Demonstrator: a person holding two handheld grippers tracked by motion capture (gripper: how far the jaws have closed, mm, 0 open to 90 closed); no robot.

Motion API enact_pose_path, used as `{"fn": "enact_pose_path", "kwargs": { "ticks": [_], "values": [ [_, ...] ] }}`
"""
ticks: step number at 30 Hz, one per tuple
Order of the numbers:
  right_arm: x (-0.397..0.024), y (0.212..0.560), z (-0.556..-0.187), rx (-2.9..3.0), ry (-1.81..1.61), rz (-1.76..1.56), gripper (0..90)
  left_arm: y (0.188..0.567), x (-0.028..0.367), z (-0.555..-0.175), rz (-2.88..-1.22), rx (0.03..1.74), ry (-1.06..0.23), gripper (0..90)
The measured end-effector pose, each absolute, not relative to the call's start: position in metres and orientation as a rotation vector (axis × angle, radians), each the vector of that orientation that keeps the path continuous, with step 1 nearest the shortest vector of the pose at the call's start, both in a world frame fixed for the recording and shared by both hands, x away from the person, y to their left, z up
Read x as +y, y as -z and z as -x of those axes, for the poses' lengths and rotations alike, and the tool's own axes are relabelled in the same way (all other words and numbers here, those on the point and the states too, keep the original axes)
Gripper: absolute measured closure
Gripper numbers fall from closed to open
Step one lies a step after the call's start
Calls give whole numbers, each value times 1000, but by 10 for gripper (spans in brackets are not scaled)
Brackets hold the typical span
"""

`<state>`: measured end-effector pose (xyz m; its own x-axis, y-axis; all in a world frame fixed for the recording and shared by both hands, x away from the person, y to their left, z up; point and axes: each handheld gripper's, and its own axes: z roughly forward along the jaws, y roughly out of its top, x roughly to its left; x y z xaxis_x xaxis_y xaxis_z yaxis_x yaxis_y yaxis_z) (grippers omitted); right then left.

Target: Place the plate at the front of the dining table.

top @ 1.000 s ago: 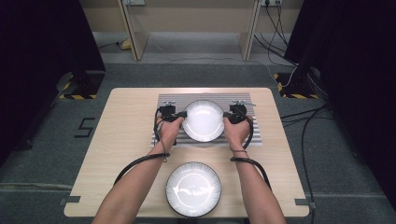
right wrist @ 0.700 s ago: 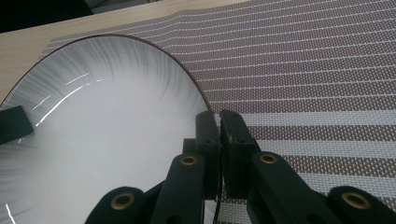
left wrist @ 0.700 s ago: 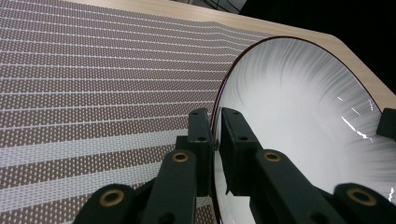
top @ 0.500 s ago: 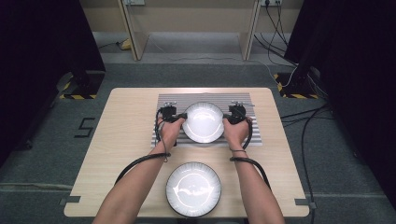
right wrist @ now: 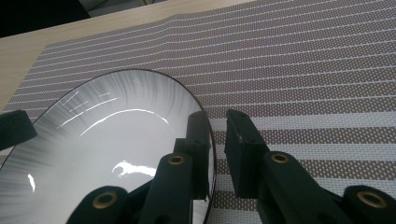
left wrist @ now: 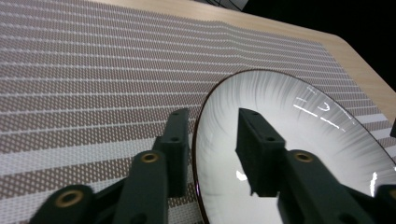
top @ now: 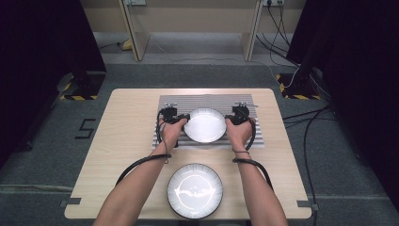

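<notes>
I have both tongs, left tongs (top: 181, 118) and right tongs (top: 231, 118), straddling the far plate (top: 205, 125) on the mat (top: 207, 100), rim unclamped; near-edge plate (top: 195, 190) untouched.

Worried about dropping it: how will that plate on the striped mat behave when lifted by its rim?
The plate looks glazed and glossy, so probably slippery between the jaws. It seems rigid ceramic, likely breakable. Gripped at opposite rim edges, it should stay level.
</notes>
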<state>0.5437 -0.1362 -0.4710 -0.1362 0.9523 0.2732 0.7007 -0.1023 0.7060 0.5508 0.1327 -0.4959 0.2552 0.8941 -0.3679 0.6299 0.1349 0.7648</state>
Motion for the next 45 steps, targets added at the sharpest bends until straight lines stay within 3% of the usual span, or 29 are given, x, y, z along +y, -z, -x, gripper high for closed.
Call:
{"fn": "enact_pose_path", "kwargs": {
  "ticks": [1, 8, 9, 22, 45],
  "values": [
    [-138, 469, -542, 1846, -1092, -1813, 771, 493, 133, -550, -1573, 1452, -356, 574],
    [-143, 464, -531, 1843, -1119, -1785, 685, 472, 140, -541, -1564, 1393, -362, 494],
    [-146, 461, -526, 1838, -1134, -1788, 662, 470, 142, -540, -1554, 1383, -348, 441],
    [-164, 457, -490, 1866, -1171, -1788, 568, 453, 174, -500, -1605, 1251, -298, 334],
    [-193, 444, -412, 1904, -1205, -1728, 541, 448, 204, -416, -1648, 1115, -344, 332]
  ]
}}
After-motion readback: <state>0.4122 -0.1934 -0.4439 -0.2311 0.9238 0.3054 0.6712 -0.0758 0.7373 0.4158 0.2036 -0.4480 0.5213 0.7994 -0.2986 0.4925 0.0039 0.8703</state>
